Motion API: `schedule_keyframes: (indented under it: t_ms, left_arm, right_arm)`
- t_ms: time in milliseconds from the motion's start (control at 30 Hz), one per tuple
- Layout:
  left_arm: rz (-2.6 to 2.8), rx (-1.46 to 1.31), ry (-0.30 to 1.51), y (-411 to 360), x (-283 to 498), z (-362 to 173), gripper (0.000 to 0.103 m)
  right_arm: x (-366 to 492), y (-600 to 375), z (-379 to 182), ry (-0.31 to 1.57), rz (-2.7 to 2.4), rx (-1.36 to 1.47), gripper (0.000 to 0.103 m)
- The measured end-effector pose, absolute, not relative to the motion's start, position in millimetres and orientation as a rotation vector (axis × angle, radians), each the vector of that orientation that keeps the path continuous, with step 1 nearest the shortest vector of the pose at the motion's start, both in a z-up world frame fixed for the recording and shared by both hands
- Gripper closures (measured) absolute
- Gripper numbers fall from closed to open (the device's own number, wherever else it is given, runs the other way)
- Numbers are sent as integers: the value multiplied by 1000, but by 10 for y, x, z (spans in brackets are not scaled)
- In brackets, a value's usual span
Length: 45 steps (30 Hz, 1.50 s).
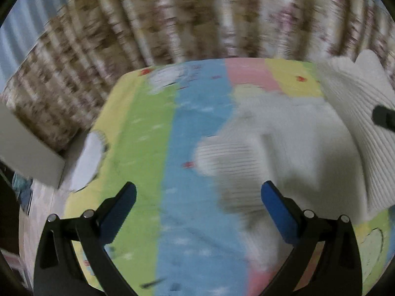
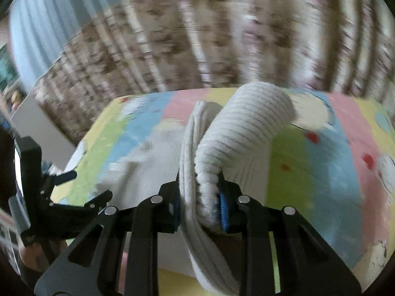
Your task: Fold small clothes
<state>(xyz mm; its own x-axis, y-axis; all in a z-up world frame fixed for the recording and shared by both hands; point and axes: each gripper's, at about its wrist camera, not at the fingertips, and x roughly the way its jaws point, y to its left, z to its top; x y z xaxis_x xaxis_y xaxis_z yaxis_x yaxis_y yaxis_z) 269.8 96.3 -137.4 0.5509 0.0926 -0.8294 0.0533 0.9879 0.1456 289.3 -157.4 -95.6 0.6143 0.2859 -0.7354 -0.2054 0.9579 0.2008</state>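
Right hand-held gripper (image 2: pixel 201 202) clamps the white ribbed knit top's (image 2: pixel 237 133) edge, lifting it to fold; left hand-held gripper (image 1: pixel 198 202) hovers wide open, empty.

one white ribbed knit garment (image 2: pixel 246 128), at 12 o'clock in the right wrist view, 3 o'clock in the left. two tools: left tool (image 1: pixel 198 194), right tool (image 2: pixel 200 197). one striped pastel sheet (image 1: pixel 153 148) over the tabletop. one patterned curtain (image 1: pixel 172 19), 12 o'clock. one white box (image 1: pixel 27 145), 9 o'clock.
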Motion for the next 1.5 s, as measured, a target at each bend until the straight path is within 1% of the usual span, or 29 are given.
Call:
schedule_keyframes:
  t_ms: [133, 233, 300, 367, 433, 467, 533, 567, 633, 733, 800, 867, 900, 933, 967, 1000, 1033, 1067, 1100, 1133, 1167, 1333, 1367, 1400, 1433, 1467, 1500]
  left_arm:
    - [102, 93, 990, 1536, 2619, -1329, 2]
    - [135, 37, 1001, 1798, 2564, -1332, 2]
    - [129, 10, 1009, 1854, 2537, -1327, 2]
    - [109, 4, 1007, 1820, 2504, -1307, 2]
    - [84, 10, 999, 1707, 2477, -1259, 2]
    - [69, 10, 994, 1639, 2487, -1235, 2]
    - [29, 7, 983, 1495, 2503, -1187, 2]
    - [-4, 4, 978, 1385, 2514, -1152, 2]
    - [-70, -6, 984, 1172, 2566, -1121, 2]
    - [-167, -23, 1006, 815, 2665, -1150, 2]
    - [-200, -1, 1033, 578, 2737, -1220, 2]
    - [-221, 10, 1059, 460, 2771, -1290, 2]
    - [-215, 25, 1076, 412, 2800, -1350, 6]
    - [-213, 40, 1085, 383, 2815, -1393, 13]
    - [-221, 40, 1100, 382, 2830, -1435, 31]
    - [-236, 20, 1117, 409, 2832, -1479, 43]
    - [-257, -18, 1129, 458, 2831, -1505, 48]
    - [-262, -28, 1128, 493, 2816, -1505, 51]
    - [-265, -26, 1123, 519, 2790, -1499, 57]
    - [-271, -20, 1117, 539, 2760, -1482, 59]
    - [-279, 1, 1103, 550, 2686, -1447, 61]
    - [-314, 169, 1026, 527, 2392, -1474, 61]
    - [-315, 205, 996, 517, 2336, -1514, 56]
    - [-305, 229, 973, 511, 2307, -1545, 47]
    - [-289, 247, 951, 509, 2295, -1576, 41]
    - [-269, 249, 929, 517, 2303, -1616, 31]
    - [-258, 237, 924, 533, 2324, -1644, 25]
  right_arm:
    - [2966, -881, -1032, 894, 405, 49, 79]
    - [3000, -344, -1294, 971, 472, -16, 79]
    - [2987, -77, -1549, 1034, 491, -71, 78]
    - [2917, -22, -1546, 1002, 501, -92, 74]
    - [2877, -168, -1450, 1012, 548, -14, 64]
    - [2843, -262, -1389, 1015, 570, 21, 62]
    - [2716, -500, -1196, 981, 588, 60, 42]
    - [2647, -603, -1121, 956, 588, 72, 38]
    - [2528, -914, -1026, 923, 551, 95, 36]
    - [2570, -1381, -1132, 938, 449, 165, 36]
    - [2664, -1604, -1279, 967, 410, 241, 38]
    - [2764, -1768, -1449, 1000, 384, 315, 45]
    - [2767, -1816, -1507, 1010, 382, 336, 50]
    - [2773, -1866, -1562, 1018, 387, 362, 55]
    - [2795, -1861, -1615, 1028, 389, 387, 58]
    - [2828, -1858, -1680, 1039, 394, 413, 66]
    - [2829, -1850, -1710, 1044, 404, 426, 74]
    - [2817, -1854, -1740, 1045, 412, 437, 76]
    - [2807, -1814, -1736, 1033, 415, 426, 83]
    - [2786, -1764, -1714, 1020, 417, 398, 91]
    - [2746, -1709, -1676, 1008, 413, 363, 92]
    - [2455, -1536, -1528, 955, 431, 142, 94]
    - [2392, -1502, -1518, 951, 433, 95, 94]
    - [2317, -1446, -1529, 950, 422, 16, 94]
    - [2297, -1412, -1563, 947, 407, -32, 94]
    - [2289, -1379, -1614, 944, 390, -82, 94]
    - [2306, -1367, -1696, 949, 375, -115, 94]
